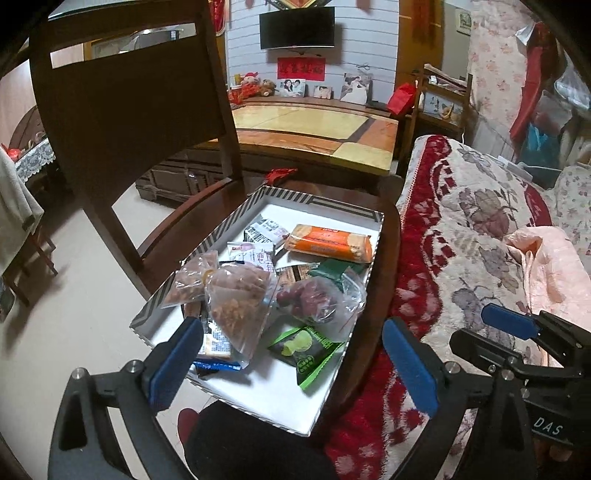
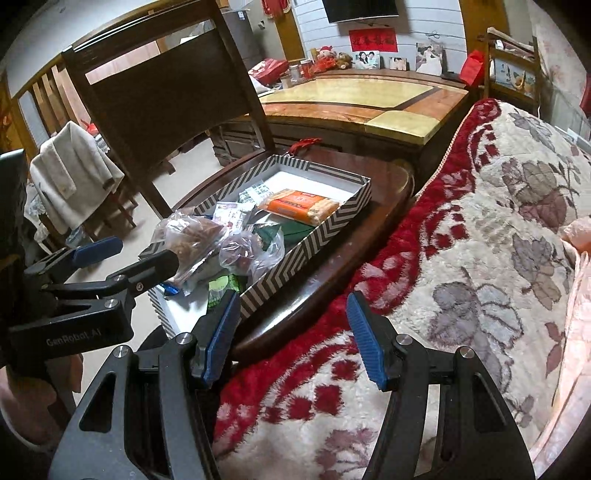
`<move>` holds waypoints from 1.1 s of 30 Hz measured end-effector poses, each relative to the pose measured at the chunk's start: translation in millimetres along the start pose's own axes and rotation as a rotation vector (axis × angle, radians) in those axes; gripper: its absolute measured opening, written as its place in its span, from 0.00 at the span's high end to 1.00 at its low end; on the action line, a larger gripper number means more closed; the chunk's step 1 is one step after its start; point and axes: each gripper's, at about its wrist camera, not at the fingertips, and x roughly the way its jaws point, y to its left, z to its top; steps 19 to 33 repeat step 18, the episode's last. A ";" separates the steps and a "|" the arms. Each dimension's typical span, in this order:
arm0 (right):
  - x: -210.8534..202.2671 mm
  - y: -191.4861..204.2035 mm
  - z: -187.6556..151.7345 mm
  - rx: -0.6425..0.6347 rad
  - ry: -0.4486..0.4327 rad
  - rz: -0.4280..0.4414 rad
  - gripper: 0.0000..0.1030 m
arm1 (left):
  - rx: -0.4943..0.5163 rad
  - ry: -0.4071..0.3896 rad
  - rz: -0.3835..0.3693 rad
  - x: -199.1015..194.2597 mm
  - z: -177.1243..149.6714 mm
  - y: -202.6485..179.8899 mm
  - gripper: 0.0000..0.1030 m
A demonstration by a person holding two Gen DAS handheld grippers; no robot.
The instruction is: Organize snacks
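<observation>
Meanwhile, snack packets fill a striped box on a wooden chair. Both the left gripper and right gripper hover wide open, holding nothing.

Before you: a dark wooden chair on a pale tiled floor; beyond it a low cabinet with a glossy yellow-and-orange top. A television hangs on the white panelled wall above framed photographs. At your right, a red floral blanket
</observation>
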 end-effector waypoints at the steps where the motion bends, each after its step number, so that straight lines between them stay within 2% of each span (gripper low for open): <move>1: -0.9 -0.9 -0.7 0.003 0.001 -0.001 0.42 | 0.004 -0.002 -0.001 -0.2 0.1 -1.0 0.04; 11: -0.8 -8.7 -5.9 0.019 0.019 -0.016 0.42 | -0.005 -0.038 -0.053 -3.5 -2.5 -0.6 0.04; 33: -1.7 -14.3 -8.9 0.033 0.023 -0.018 0.42 | 0.020 -0.052 -0.052 -6.4 -2.9 -7.4 0.04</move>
